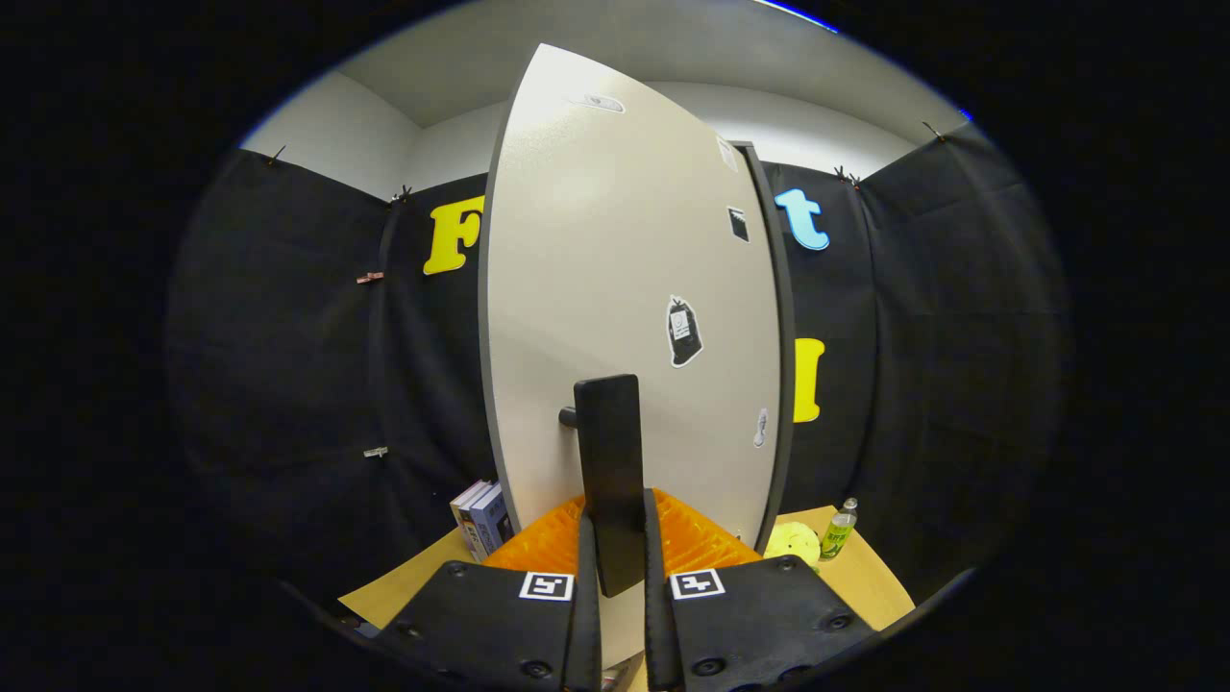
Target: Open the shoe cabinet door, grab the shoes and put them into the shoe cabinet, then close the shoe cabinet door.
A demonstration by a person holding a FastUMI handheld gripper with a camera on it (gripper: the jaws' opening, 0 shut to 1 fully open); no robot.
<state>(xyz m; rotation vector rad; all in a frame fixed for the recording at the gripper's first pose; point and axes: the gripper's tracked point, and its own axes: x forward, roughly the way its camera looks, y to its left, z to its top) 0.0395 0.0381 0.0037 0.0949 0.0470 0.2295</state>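
Gripper [615, 538] closed narrow on the black bar handle [608, 471] of the shoe cabinet door [615, 288]; both fingers [584, 577] press against the handle's lower part, one on each side, and the handle rises upright above the fingertips. A short dark post joins the handle to the door on its left side. Door is a pale grey-beige panel with a dark edge band, standing upright just ahead of the fingers and swung at an angle, so its right edge shows its thickness. Stickers on the door face: a black bag-shaped sticker with white outline [683, 332] right of the handle, a small black square sticker [737, 224] higher up near the right edge, a small pale one [761, 428] low near that edge, and another faint one near the top; printing on all too small to read. Each finger mount carries a square black-and-white marker tag [547, 585]. Behind the door's left lower corner, a few books [483, 519] stand upright on the light wood tabletop [865, 577], spines unreadable. Right of the door's base, a yellow-green ball with holes [794, 544] sits just beside a small green bottle [839, 530] with a label, text not legible. Shoes and cabinet interior hidden by the door. Black cloth wall behind, white wall above it.
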